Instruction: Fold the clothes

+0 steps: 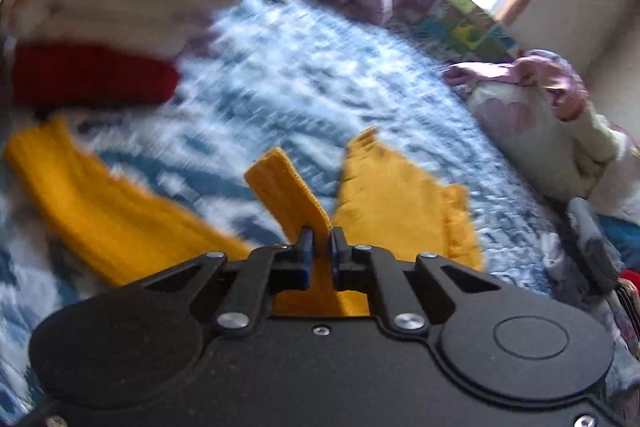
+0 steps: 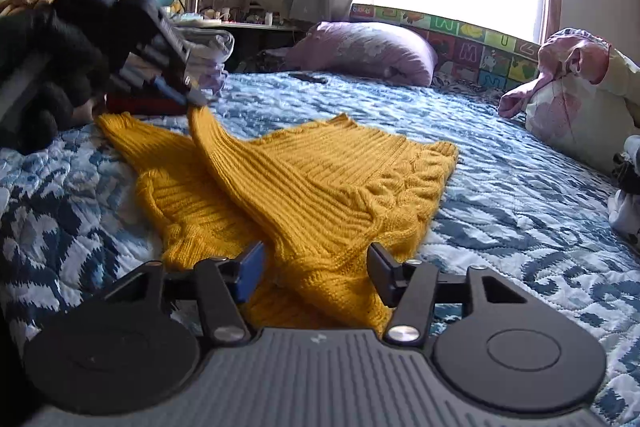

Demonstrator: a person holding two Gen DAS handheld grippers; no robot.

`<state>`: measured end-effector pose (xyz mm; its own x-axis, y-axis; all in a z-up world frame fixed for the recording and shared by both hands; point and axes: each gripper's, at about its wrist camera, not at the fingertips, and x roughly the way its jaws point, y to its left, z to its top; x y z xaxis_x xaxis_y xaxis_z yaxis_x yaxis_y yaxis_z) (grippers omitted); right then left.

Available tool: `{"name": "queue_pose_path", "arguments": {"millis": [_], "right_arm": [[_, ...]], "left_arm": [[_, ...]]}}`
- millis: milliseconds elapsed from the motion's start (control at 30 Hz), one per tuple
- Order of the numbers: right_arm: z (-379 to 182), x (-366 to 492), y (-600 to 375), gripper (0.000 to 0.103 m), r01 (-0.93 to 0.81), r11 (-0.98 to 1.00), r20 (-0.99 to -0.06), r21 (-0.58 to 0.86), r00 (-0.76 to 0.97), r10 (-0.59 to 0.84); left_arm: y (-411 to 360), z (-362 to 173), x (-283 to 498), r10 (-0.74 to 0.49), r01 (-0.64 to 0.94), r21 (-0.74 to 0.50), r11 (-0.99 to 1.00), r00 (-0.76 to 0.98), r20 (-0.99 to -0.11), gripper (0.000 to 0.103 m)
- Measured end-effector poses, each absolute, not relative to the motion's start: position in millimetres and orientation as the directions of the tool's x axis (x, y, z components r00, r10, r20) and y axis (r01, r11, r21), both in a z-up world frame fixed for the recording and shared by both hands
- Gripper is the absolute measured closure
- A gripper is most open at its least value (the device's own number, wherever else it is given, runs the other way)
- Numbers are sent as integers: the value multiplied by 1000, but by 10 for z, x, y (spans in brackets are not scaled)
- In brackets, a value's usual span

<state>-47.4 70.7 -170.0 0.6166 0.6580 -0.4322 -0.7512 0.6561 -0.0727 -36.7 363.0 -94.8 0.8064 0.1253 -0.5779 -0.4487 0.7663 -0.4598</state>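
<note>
Mustard knit sweater (image 2: 320,187) lies on the blue quilt (image 2: 500,195); left gripper (image 1: 320,247) pinches its cuff (image 1: 288,187), while right gripper (image 2: 316,267) stands spread around its hem.

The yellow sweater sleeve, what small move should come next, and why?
Probably carry the sleeve across the sweater body. The left gripper is shut on its cuff, and the body lies flat on the bed.
</note>
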Motion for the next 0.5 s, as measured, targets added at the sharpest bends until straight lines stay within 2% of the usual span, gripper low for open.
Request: {"name": "queue_pose_path", "arguments": {"millis": [167, 500], "right_arm": [[-1665, -499, 686, 47, -753, 655, -406, -65, 620, 672], [-1675, -504, 682, 51, -778, 627, -430, -44, 581, 691]], "left_arm": [[3303, -603, -88, 70, -342, -447, 826, 850, -521, 97], [2824, -429, 799, -23, -232, -437, 869, 863, -504, 98]]}}
